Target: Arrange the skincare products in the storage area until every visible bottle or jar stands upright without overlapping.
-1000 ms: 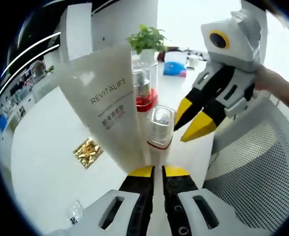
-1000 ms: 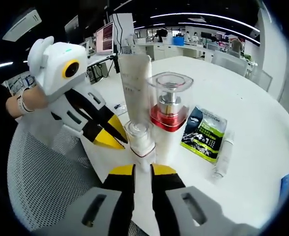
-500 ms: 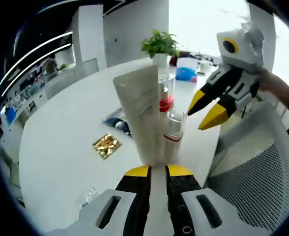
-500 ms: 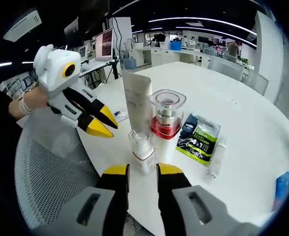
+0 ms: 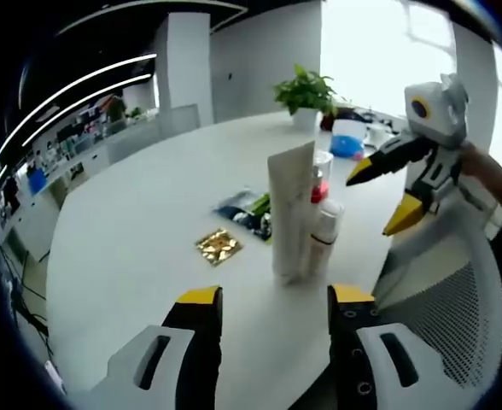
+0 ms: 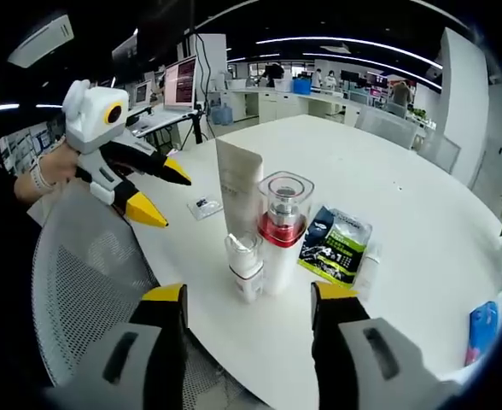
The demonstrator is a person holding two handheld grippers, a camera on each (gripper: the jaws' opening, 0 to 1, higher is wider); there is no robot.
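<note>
White tube [image 5: 291, 209], pump bottle [image 6: 283, 229] with red liquid and small clear-capped bottle [image 6: 245, 266] stand upright, clustered tight near the counter [image 5: 131, 248] edge by a mesh chair [image 6: 80, 290]. Left gripper [image 5: 268, 301] and right gripper [image 6: 248, 299]: fingers spread wide, holding nothing. Open counter all around. Left gripper view adds a gold sachet [image 5: 218, 246]; right gripper view a green sachet [image 6: 336, 243].

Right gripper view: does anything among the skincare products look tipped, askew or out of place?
One slim white tube lies flat on the table beside the green sachet, not upright. The tall tube, red-collared pump bottle and small bottle stand upright, bunched closely together.
</note>
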